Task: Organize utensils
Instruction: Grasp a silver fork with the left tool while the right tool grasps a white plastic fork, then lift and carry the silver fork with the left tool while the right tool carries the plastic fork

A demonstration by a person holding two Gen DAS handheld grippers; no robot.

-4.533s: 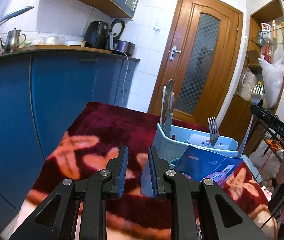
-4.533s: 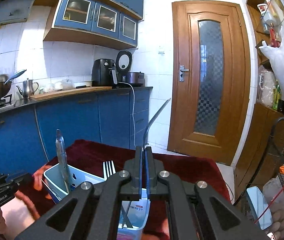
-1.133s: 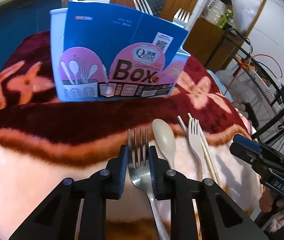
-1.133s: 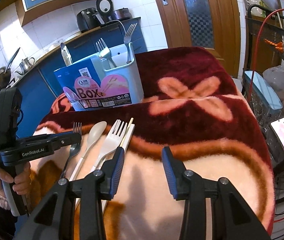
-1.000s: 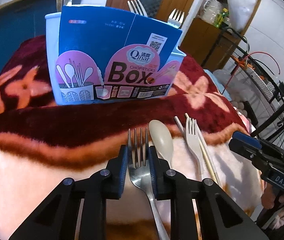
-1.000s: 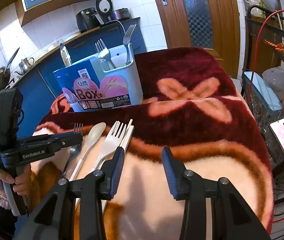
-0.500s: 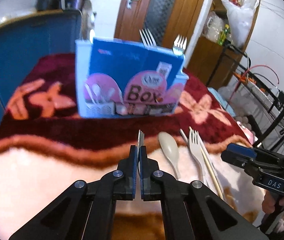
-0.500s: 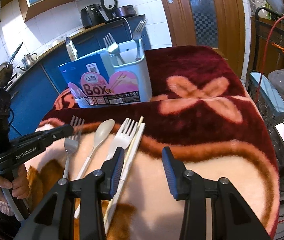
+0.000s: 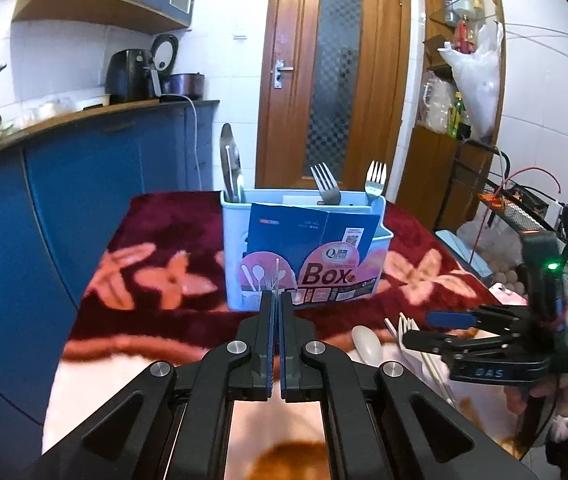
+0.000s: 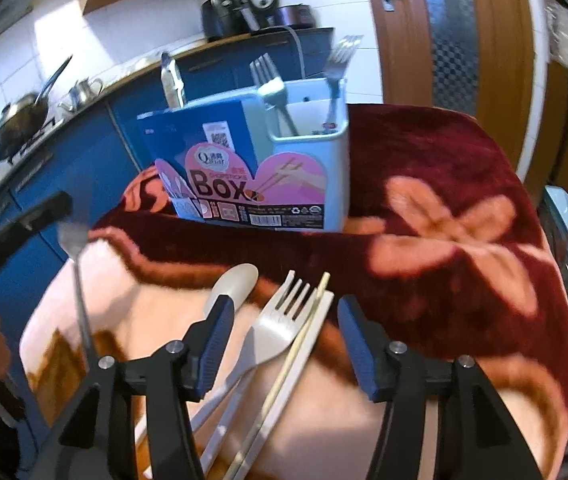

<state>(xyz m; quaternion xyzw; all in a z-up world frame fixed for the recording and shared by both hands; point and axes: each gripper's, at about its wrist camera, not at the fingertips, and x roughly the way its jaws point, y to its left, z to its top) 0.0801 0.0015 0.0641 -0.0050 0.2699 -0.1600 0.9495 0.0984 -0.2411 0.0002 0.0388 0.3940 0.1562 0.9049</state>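
A light blue utensil box [image 9: 304, 248] [image 10: 336, 176] with a cardboard "Box" sleeve stands on the flowered blanket, holding two metal forks [image 9: 326, 184] and another steel utensil [image 9: 230, 168]. My left gripper [image 9: 276, 298] [image 10: 60, 206] is shut on a metal fork [image 10: 74, 240], lifted off the blanket; its handle hangs down. In the left wrist view only the tines [image 9: 276, 276] show, edge-on. My right gripper [image 10: 286, 316] [image 9: 418, 327] is low over the blanket and its jaws are opening. A white fork [image 10: 272, 336] and chopsticks [image 10: 300, 344] lie between them, untouched. A cream spoon [image 10: 236, 280] [image 9: 366, 346] lies just left.
The blanket [image 9: 156, 272] covers a small table with edges close on all sides. Blue cabinets [image 9: 64, 200] stand to the left, a wooden door [image 9: 332, 80] is behind the box, and a wire rack [image 9: 524, 216] and shelves are at the right.
My left gripper shut on the metal fork, lifted it off the blanket and tilted up to face the box. My right gripper moved left over the white fork and chopsticks, and its jaws widened.
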